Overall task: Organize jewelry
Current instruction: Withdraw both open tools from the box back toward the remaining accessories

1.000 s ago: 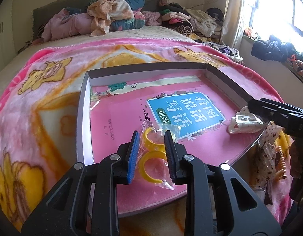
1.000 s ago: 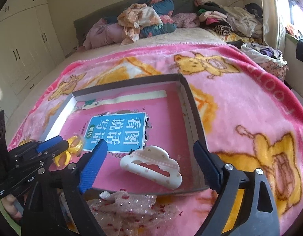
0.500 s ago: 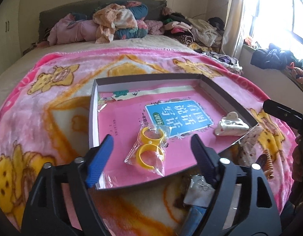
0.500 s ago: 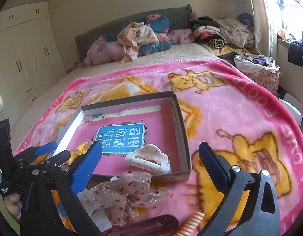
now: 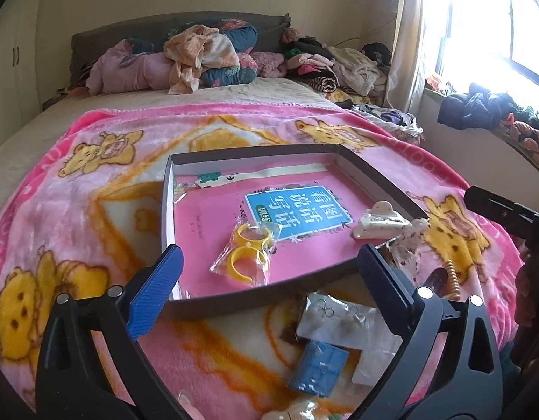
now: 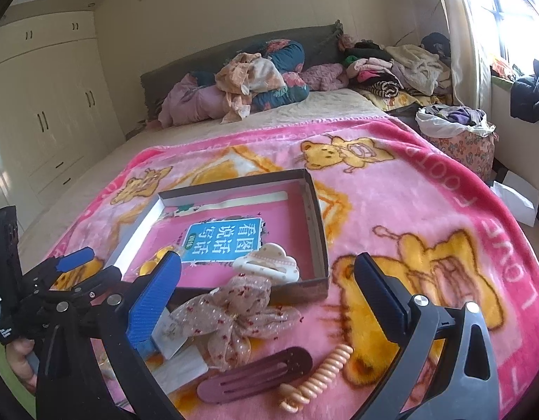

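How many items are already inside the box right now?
2: the bag of yellow rings near the box's front edge, and the white claw clip at its front right corner.

Left gripper (image 5: 269,280) and right gripper (image 6: 269,280), jaws wide apart, empty.

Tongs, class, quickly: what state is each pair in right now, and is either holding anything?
Left tongs: open, just opened, holding nothing; the bagged rings lie in the box.
Right tongs: open, holding nothing.
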The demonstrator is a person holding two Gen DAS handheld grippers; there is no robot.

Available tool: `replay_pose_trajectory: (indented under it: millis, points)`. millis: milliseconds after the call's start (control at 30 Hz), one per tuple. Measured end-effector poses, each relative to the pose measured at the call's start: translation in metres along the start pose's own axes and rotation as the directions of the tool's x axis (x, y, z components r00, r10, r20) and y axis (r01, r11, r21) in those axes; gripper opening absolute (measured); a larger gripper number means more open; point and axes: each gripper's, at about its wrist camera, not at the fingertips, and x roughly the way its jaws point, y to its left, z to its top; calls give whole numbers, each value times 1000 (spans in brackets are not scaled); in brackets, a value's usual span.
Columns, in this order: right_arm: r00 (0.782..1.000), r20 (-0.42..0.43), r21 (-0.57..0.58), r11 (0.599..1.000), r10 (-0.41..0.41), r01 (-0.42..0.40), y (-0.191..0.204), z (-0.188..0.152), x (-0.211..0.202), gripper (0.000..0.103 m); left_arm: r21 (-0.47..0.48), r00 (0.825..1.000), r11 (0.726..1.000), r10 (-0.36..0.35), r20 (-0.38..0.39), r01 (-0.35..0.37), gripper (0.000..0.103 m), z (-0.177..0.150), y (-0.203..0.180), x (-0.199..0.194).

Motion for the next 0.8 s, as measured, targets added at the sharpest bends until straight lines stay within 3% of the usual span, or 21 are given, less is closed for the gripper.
replay_pose_trajectory:
  millis: [800]
  points:
    - [1000,-9,-38,999,4,-5,14,-34,-29,97,30,999,999,-40,29,39,91,-32,-12,-31]
